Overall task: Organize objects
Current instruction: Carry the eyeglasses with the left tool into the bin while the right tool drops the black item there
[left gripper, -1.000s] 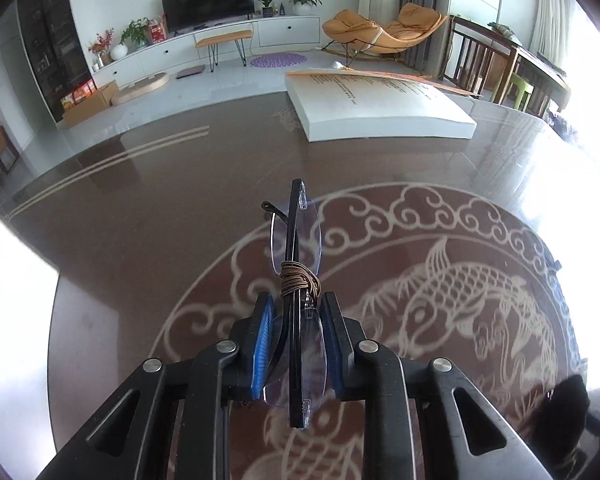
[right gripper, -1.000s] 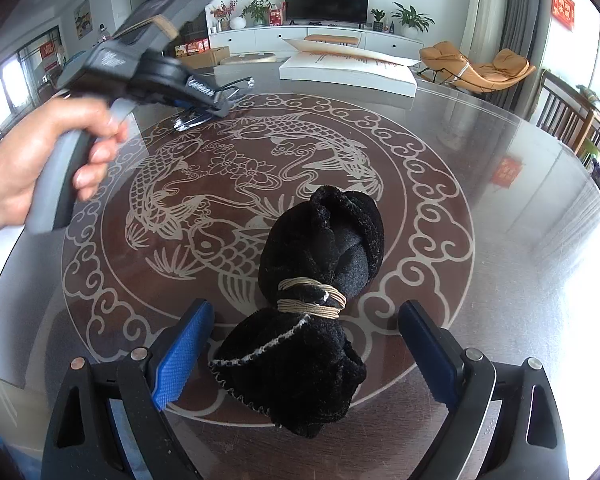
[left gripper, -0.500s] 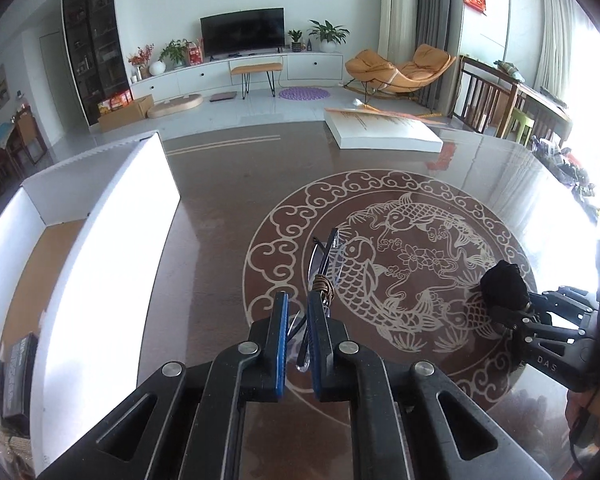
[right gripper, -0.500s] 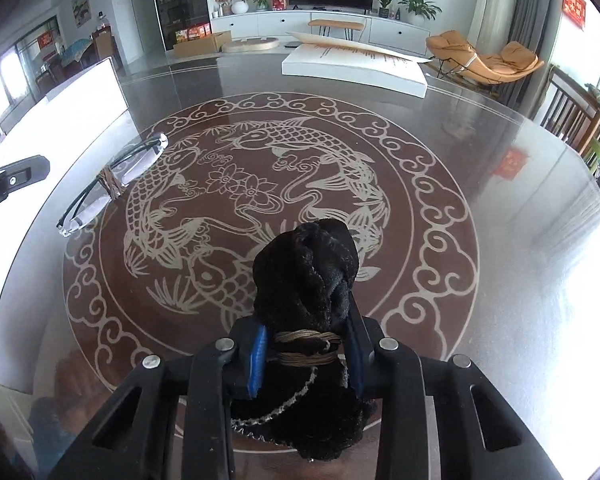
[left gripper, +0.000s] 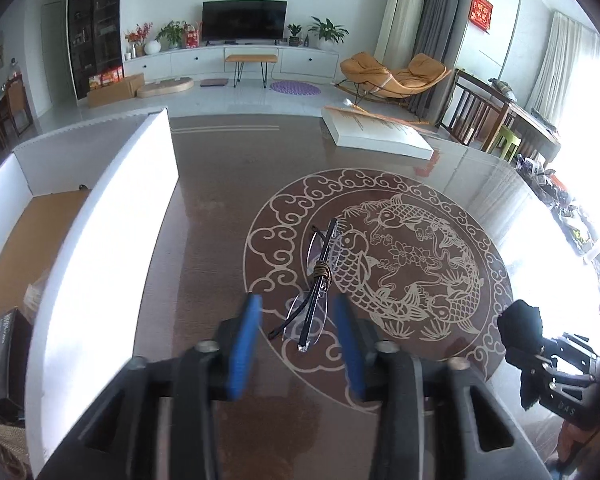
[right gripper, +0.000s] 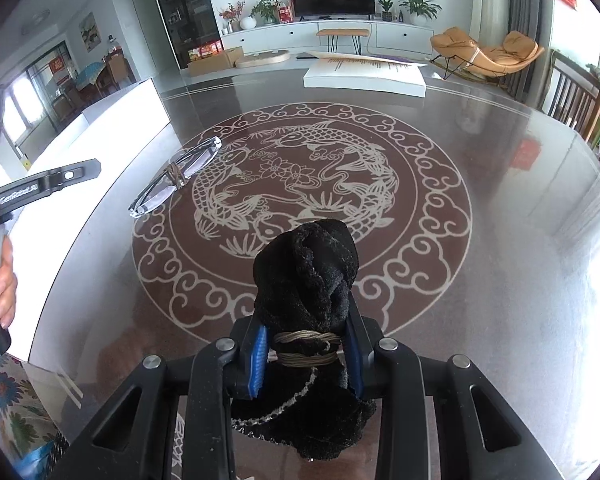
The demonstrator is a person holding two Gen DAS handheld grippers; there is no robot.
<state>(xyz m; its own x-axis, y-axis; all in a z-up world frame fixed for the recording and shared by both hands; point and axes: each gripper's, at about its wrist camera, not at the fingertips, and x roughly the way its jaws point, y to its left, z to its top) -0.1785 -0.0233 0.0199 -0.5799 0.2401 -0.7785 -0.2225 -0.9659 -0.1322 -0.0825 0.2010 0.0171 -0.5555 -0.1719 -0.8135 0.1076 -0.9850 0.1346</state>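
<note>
living room behind, dark glossy table (left gripper: 204,208) with koi fish medallion. left gripper (left gripper: 298,346) jaws spread apart, gripping nothing; folded glasses (left gripper: 314,284) tied with cord lie on table between and just ahead of its blue pads (left gripper: 242,350). right gripper (right gripper: 306,354) clamped on black cloth bundle (right gripper: 308,280) at its cord-tied waist. white box (left gripper: 100,240) along table's left side.

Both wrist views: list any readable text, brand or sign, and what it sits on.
"GenRobot.AI": on the left gripper arm, right wrist view.
"DAS": on the right gripper body, left wrist view.
Red wall hanging: gold characters, too blurred to read.
White box on the table: printed lines, too small to read.
Black bundle, glasses: no text visible.
</note>
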